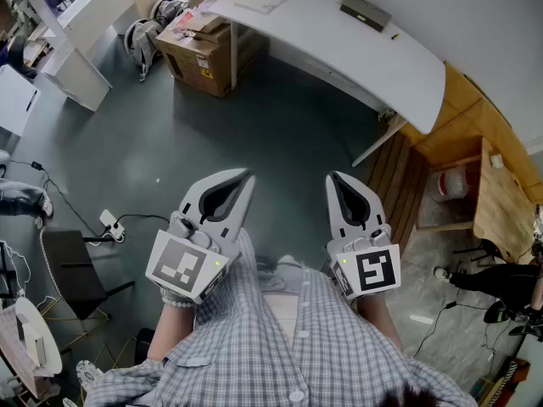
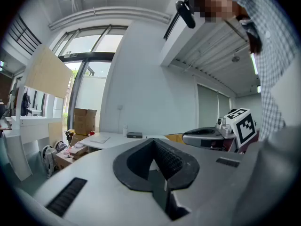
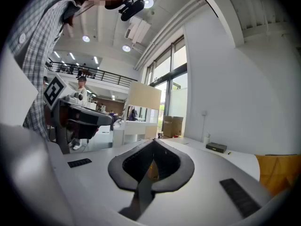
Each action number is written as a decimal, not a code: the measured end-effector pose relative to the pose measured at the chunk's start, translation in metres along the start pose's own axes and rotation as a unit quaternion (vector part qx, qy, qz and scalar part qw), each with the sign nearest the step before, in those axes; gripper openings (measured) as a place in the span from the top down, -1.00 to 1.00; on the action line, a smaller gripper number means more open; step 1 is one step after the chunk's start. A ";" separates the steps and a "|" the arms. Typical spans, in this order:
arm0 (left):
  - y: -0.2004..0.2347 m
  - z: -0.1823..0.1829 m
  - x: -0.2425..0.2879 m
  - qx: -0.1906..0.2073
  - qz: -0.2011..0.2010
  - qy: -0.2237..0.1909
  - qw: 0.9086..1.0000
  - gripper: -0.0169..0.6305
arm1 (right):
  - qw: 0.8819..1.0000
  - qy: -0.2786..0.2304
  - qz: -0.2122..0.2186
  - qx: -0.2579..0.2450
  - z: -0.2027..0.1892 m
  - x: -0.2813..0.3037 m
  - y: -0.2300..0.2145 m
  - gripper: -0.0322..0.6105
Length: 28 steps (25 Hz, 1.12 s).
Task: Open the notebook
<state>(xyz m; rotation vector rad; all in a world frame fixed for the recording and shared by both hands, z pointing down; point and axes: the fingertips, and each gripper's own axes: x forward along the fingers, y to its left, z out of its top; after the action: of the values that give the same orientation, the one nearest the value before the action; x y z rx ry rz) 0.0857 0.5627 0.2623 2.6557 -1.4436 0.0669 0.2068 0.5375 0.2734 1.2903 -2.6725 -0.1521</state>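
Head view: left hand-held gripper (image 1: 247, 177) closed, empty

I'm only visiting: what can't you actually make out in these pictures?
- Head view: dark flat thing on the white table, too small to tell whether it is the notebook.
- Head view: white flat item on it, likewise too small.
- Left gripper view: the left gripper hides part of that table.

The left gripper (image 1: 246, 179) and right gripper (image 1: 332, 180) have smooth matt grey plastic shells and black ribbed pads (image 2: 170, 160) that look rubbery. The shirt (image 1: 254, 337) is checked woven cloth, the surface (image 1: 339, 45) smooth white, the box (image 1: 202, 58) brown cardboard, the floor (image 1: 254, 117) smooth grey with a slight sheen
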 end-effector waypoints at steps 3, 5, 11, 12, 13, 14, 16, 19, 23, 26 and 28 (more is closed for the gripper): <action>-0.001 -0.002 -0.002 0.000 -0.001 0.001 1.000 0.93 | 1.000 -0.001 0.003 -0.002 0.000 -0.001 0.004 0.83; -0.001 -0.002 -0.004 0.000 -0.002 -0.001 1.000 0.93 | 1.000 -0.001 0.005 -0.004 0.000 -0.001 0.007 0.83; 0.004 -0.002 -0.009 -0.003 -0.006 -0.002 1.000 0.93 | 1.000 -0.003 0.008 -0.005 0.004 0.002 0.016 0.83; 0.004 -0.002 -0.010 -0.002 -0.007 -0.003 1.000 0.93 | 1.000 -0.004 0.008 -0.003 0.004 0.003 0.017 0.83; 0.005 -0.001 -0.010 -0.002 -0.008 -0.004 1.000 0.93 | 1.000 -0.005 0.008 0.000 0.005 0.003 0.018 0.83; 0.007 -0.001 -0.011 -0.001 -0.008 -0.005 1.000 0.93 | 1.000 -0.006 0.008 0.003 0.006 0.004 0.020 0.83; 0.009 0.000 -0.015 0.001 -0.011 -0.006 1.000 0.93 | 1.000 -0.010 0.009 0.009 0.007 0.006 0.024 0.83; 0.014 0.001 -0.021 0.003 -0.013 -0.010 1.000 0.93 | 1.000 -0.015 0.006 0.009 0.011 0.009 0.030 0.83; 0.025 0.002 -0.028 0.007 -0.009 -0.017 1.000 0.93 | 1.000 -0.022 0.000 0.007 0.013 0.015 0.035 0.83; 0.036 0.004 -0.039 0.013 -0.003 -0.022 1.000 0.93 | 1.000 -0.026 -0.005 0.008 0.015 0.021 0.042 0.83; 0.046 0.005 -0.046 0.015 0.004 -0.026 1.000 0.93 | 0.999 -0.031 -0.006 0.007 0.019 0.025 0.047 0.83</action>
<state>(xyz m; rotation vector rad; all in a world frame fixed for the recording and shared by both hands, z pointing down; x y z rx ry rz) 0.0214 0.5757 0.2568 2.6939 -1.4807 0.0215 0.1513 0.5475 0.2654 1.3274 -2.7214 -0.1778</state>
